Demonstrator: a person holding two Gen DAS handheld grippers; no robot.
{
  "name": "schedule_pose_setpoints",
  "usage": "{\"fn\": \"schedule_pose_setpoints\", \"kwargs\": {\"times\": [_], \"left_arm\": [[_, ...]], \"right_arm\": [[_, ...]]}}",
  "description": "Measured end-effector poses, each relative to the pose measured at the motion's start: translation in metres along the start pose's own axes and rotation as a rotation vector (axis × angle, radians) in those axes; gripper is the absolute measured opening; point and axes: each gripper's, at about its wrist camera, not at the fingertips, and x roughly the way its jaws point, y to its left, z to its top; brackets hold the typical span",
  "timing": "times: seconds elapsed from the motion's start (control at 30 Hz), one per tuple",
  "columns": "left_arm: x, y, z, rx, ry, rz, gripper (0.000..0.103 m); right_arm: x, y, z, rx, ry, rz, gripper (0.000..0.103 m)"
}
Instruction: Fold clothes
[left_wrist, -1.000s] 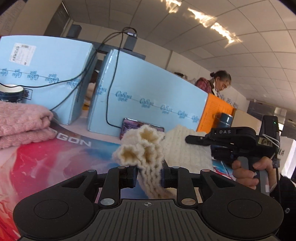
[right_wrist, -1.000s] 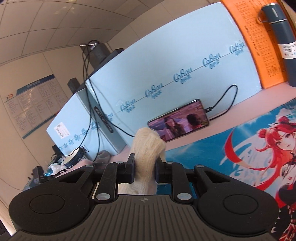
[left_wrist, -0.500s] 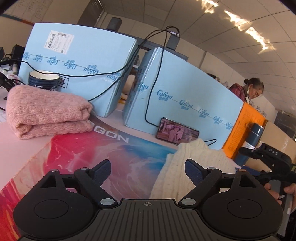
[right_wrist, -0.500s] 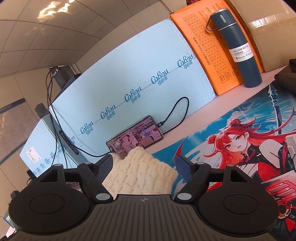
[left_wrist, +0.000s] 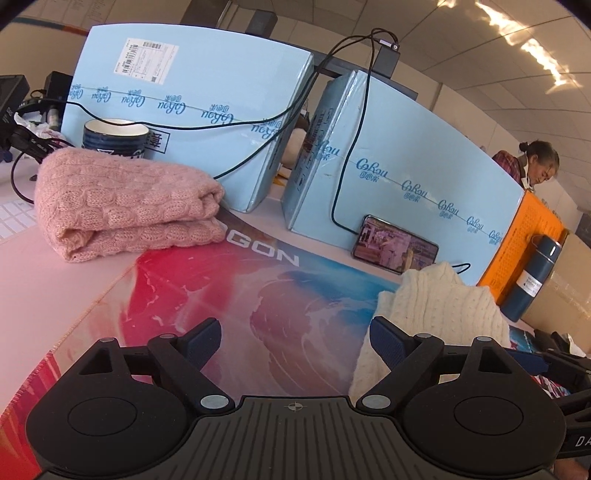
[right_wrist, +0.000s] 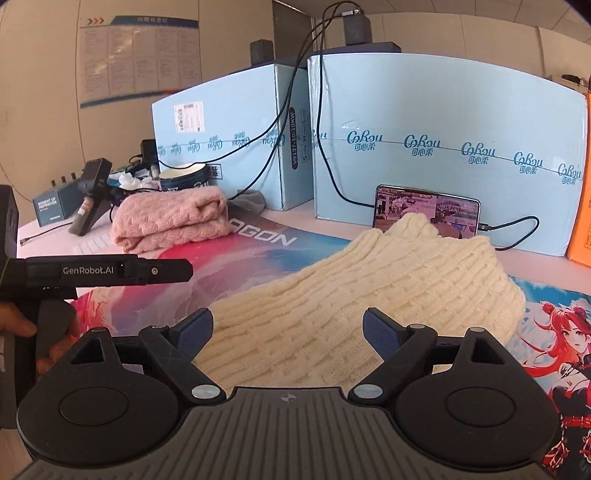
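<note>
Right now we hold both tools with nothing in them. Our left gripper (left_wrist: 295, 341) has its jaws spread wide over the printed desk mat (left_wrist: 207, 291), with the cream sweater (left_wrist: 436, 306) just off to its right side. Our right gripper (right_wrist: 287, 328) is spread as well, and hangs directly over the cream sweater (right_wrist: 369, 291), which lies in a loose mound on the mat in front of the phone (right_wrist: 424, 206) leaning against the blue boxes (right_wrist: 443, 122).

A pink sweater (right_wrist: 170, 218) sits folded at the far left of the mat, beside a mug (left_wrist: 114, 138), so that piece looks finished. We judge the cream one to be mid-fold: it is bunched and rounded, not flat, with no crisp edge.

Next we likely need to pick an edge of the cream knit with each claw, one on either side, and bring it over evenly. The knit is thick and soft, so a shallow bite may slip; we should reach low, close to the mat, and pinch through the full layer. We should also keep clear of the phone and its cable (right_wrist: 513, 225) behind the sweater.
</note>
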Motion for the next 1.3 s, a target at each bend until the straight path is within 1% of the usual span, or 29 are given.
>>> {"fn": "schedule_pose_setpoints", "kwargs": {"times": [0.03,0.23,0.37,0.43,0.5,0.57,0.6,0.63,0.67,0.7,0.73,0.83,0.9,0.93,0.97,1.07,1.1,1.13,1.17,1.2,1.23,1.3], "left_arm": [[0.0,0.001,0.0,-0.005,0.0,-0.001,0.09],[0.001,0.007,0.001,-0.027,0.004,-0.012,0.09],[0.0,0.007,0.001,-0.028,0.001,-0.022,0.09],[0.0,0.008,0.001,-0.031,0.0,-0.026,0.09],[0.0,0.008,0.001,-0.033,0.0,-0.03,0.09],[0.0,0.008,0.0,-0.03,0.006,-0.043,0.09],[0.001,0.007,-0.001,-0.025,0.012,-0.054,0.09],[0.002,0.005,-0.001,-0.018,0.019,-0.064,0.09],[0.003,0.002,-0.002,-0.007,0.025,-0.08,0.09],[0.004,0.0,-0.003,0.002,0.03,-0.092,0.09],[0.005,-0.002,-0.003,0.004,0.032,-0.1,0.09],[0.006,-0.005,-0.005,0.004,0.04,-0.113,0.09],[0.008,-0.007,-0.006,0.007,0.053,-0.117,0.09],[0.01,-0.011,-0.008,0.023,0.074,-0.127,0.09],[0.013,-0.015,-0.009,0.041,0.098,-0.139,0.09],[0.022,-0.039,-0.018,0.175,0.185,-0.192,0.088],[0.024,-0.05,-0.021,0.245,0.208,-0.202,0.08],[0.026,-0.061,-0.025,0.305,0.224,-0.217,0.063],[0.027,-0.068,-0.028,0.349,0.232,-0.241,0.057],[0.027,-0.075,-0.03,0.391,0.24,-0.265,0.036],[0.028,-0.082,-0.033,0.432,0.247,-0.29,0.018],[0.027,-0.088,-0.036,0.45,0.246,-0.31,0.018]], "right_arm": [[0.004,0.003,-0.001,-0.007,0.02,0.013,0.088],[0.015,0.019,-0.005,-0.081,0.064,0.053,0.088],[0.029,0.031,-0.004,-0.126,0.096,0.002,0.087],[0.034,0.036,-0.004,-0.14,0.101,0.002,0.087],[0.039,0.04,-0.005,-0.148,0.1,-0.026,0.085],[0.041,0.039,-0.006,-0.129,0.091,-0.049,0.077],[0.037,0.038,-0.007,-0.113,0.082,-0.047,0.068],[0.034,0.037,-0.008,-0.097,0.074,-0.046,0.05],[0.031,0.036,-0.009,-0.081,0.065,-0.044,0.041],[0.028,0.034,-0.009,-0.065,0.057,-0.043,0.028],[0.024,0.033,-0.01,-0.048,0.048,-0.042,0.021],[0.01,0.022,-0.013,0.058,0.003,-0.034,0.012],[-0.004,0.011,-0.013,0.148,-0.054,-0.04,0.01],[-0.012,0.005,-0.014,0.184,-0.085,-0.047,0.009],[-0.019,-0.001,-0.014,0.221,-0.117,-0.053,0.009],[-0.04,-0.017,-0.018,0.323,-0.2,-0.062,0.008],[-0.048,-0.023,-0.021,0.357,-0.223,-0.056,0.008],[-0.054,-0.028,-0.024,0.388,-0.246,-0.053,0.008],[-0.061,-0.032,-0.026,0.411,-0.267,-0.059,0.008],[-0.067,-0.036,-0.029,0.434,-0.289,-0.065,0.008],[-0.073,-0.04,-0.031,0.457,-0.31,-0.073,0.008],[-0.085,-0.048,-0.035,0.502,-0.351,-0.091,0.008]]}}
